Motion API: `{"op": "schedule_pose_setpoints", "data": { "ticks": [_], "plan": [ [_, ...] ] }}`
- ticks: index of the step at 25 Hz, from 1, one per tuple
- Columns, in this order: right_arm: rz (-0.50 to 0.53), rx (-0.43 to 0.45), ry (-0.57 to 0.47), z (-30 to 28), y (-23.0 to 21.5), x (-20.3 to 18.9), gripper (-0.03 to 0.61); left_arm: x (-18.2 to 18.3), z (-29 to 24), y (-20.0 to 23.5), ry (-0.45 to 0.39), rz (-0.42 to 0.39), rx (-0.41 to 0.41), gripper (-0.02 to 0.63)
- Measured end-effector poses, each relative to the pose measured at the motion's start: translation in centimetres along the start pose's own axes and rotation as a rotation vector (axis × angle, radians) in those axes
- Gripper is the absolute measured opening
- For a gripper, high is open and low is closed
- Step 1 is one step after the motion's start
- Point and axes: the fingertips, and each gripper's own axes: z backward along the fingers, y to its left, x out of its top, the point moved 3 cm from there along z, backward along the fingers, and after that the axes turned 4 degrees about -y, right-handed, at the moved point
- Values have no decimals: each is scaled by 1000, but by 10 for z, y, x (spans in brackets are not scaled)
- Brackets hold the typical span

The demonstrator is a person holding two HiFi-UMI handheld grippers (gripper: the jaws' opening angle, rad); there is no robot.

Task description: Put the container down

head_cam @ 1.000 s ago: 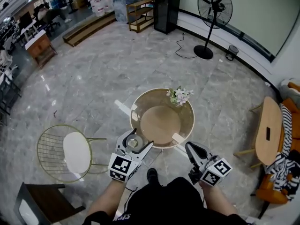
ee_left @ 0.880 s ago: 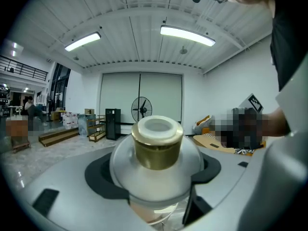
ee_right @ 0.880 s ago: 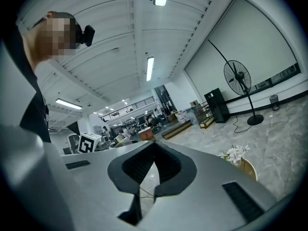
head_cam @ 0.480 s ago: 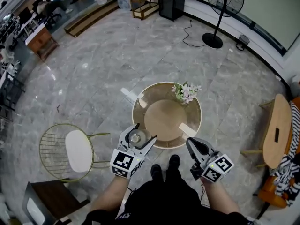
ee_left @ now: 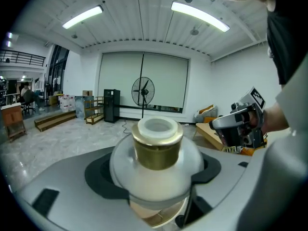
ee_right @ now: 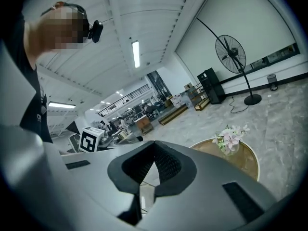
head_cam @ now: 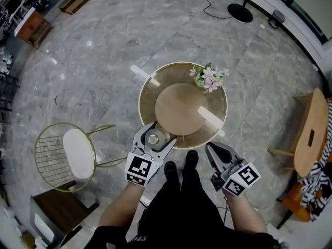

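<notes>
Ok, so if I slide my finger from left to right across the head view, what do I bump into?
First the wire chair with its white seat → the container held in the left gripper → the right gripper → the oval wooden table.

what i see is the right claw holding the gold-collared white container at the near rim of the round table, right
No, it is the left claw that holds the gold-collared white container at the near rim of the round table; the left gripper view shows it between that claw's jaws.
</notes>
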Motion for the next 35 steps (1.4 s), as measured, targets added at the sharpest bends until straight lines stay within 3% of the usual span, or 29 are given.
{"op": "schedule_pose_setpoints", "data": {
  "ticks": [12, 17, 27, 35],
  "plan": [
    [-2, 48, 148, -51, -70, -88, 15, -121, -94, 30, 85, 33, 9, 339],
    [-34, 35, 163, -57, -103, -123, 15, -168, -125, 26, 123, 38, -10, 339],
    [29, 13, 196, -75, -170, -173, 15, -254, -187, 21, 162, 41, -49, 339],
    [7, 20, 210, -91, -207, -223, 15, -314, -228, 27, 193, 16, -70, 339]
  ]
}}
